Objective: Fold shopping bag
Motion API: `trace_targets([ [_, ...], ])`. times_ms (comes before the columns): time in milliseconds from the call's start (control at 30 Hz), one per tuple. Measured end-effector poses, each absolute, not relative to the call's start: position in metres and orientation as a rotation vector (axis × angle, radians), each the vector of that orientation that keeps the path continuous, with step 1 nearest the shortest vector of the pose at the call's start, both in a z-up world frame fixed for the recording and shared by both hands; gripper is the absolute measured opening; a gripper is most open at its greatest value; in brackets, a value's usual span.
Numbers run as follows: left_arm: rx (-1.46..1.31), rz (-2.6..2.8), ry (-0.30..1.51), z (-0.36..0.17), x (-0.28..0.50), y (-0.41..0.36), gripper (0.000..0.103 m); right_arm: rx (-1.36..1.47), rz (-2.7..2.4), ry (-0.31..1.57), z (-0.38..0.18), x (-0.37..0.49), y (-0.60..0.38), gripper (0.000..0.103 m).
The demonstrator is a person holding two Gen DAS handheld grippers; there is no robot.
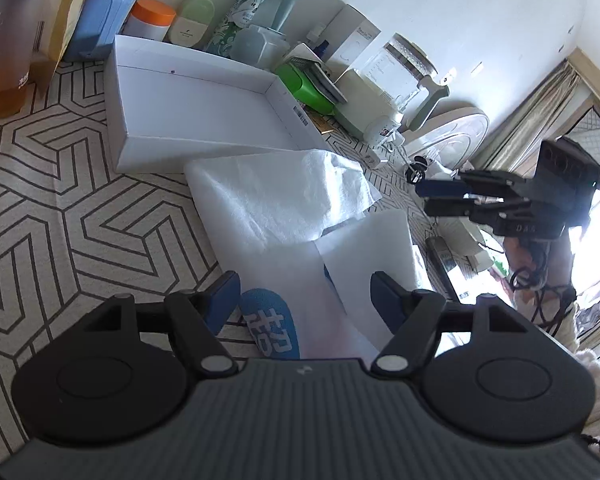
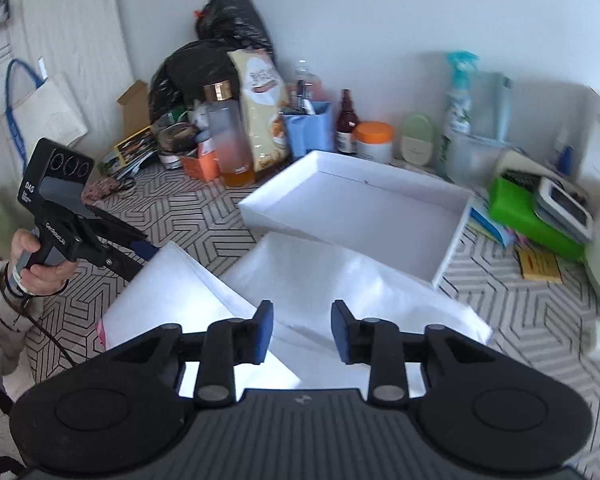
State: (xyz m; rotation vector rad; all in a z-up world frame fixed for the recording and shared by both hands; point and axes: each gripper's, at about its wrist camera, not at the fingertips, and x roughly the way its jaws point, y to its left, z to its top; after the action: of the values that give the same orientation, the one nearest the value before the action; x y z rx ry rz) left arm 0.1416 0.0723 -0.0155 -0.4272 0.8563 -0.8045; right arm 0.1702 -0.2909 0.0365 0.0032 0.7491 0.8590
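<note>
The white shopping bag (image 1: 268, 208) lies flat and partly folded on the patterned tabletop, with a blue round logo (image 1: 268, 324) at its near end. My left gripper (image 1: 304, 296) hovers open over that end, its blue pads (image 1: 224, 296) on either side of the logo and not pressing the bag. The right gripper (image 1: 440, 198) hangs in the air off the bag's right side. In the right wrist view the right gripper (image 2: 302, 330) stands open above the bag (image 2: 340, 280) with nothing between its fingers. A hand holds the left gripper (image 2: 144, 258) at the bag's left edge.
A shallow white box (image 1: 196, 100) sits just behind the bag. Bottles, jars, a spray bottle (image 2: 458, 100) and a blue container (image 2: 306, 132) line the wall. Black rubbish bags (image 2: 204, 64) stand at the back left, a green case (image 2: 532, 212) at the right.
</note>
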Motion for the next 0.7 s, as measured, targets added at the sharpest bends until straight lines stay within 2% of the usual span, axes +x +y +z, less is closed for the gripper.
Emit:
trace_targets([
  [33, -0.449, -0.822, 0.85, -0.015, 0.141, 0.076, 0.071, 0.039, 0.845, 0.765, 0.029, 0.169, -0.304, 0.042],
  [100, -0.478, -0.853, 0.842, -0.013, 0.141, 0.081, 0.071, 0.111, 0.803, 0.806, 0.012, 0.165, -0.326, 0.052],
  [167, -0.477, -0.888, 0.841, -0.009, 0.137, 0.081, 0.072, 0.168, 0.762, 0.828, -0.004, 0.16, -0.345, 0.053],
  [200, -0.46, -0.904, 0.839, -0.007, 0.134, 0.078, 0.073, 0.198, 0.739, 0.839, -0.013, 0.156, -0.355, 0.056],
  [433, -0.31, -0.983, 0.813, -0.002, 0.114, 0.049, 0.08, 0.302, 0.659, 0.881, -0.051, 0.14, -0.385, 0.065],
  [533, -0.299, -0.98, 0.825, -0.009, 0.115, 0.038, 0.08, 0.337, 0.662, 0.892, -0.062, 0.142, -0.384, 0.065],
  [567, -0.293, -0.974, 0.82, -0.012, 0.115, 0.033, 0.076, 0.345, 0.677, 0.885, -0.064, 0.142, -0.383, 0.062],
  [600, -0.271, -0.965, 0.8, -0.013, 0.113, 0.028, 0.069, 0.347, 0.697, 0.871, -0.065, 0.14, -0.381, 0.055],
  [633, -0.24, -0.961, 0.785, -0.013, 0.111, 0.023, 0.045, 0.341, 0.71, 0.857, -0.065, 0.139, -0.38, 0.048],
  [667, -0.211, -0.966, 0.786, -0.013, 0.11, 0.019, 0.017, 0.335, 0.722, 0.844, -0.065, 0.138, -0.378, 0.029],
  [700, -0.208, -0.97, 0.791, -0.013, 0.109, 0.018, 0.011, 0.319, 0.737, 0.831, -0.064, 0.136, -0.376, 0.013],
])
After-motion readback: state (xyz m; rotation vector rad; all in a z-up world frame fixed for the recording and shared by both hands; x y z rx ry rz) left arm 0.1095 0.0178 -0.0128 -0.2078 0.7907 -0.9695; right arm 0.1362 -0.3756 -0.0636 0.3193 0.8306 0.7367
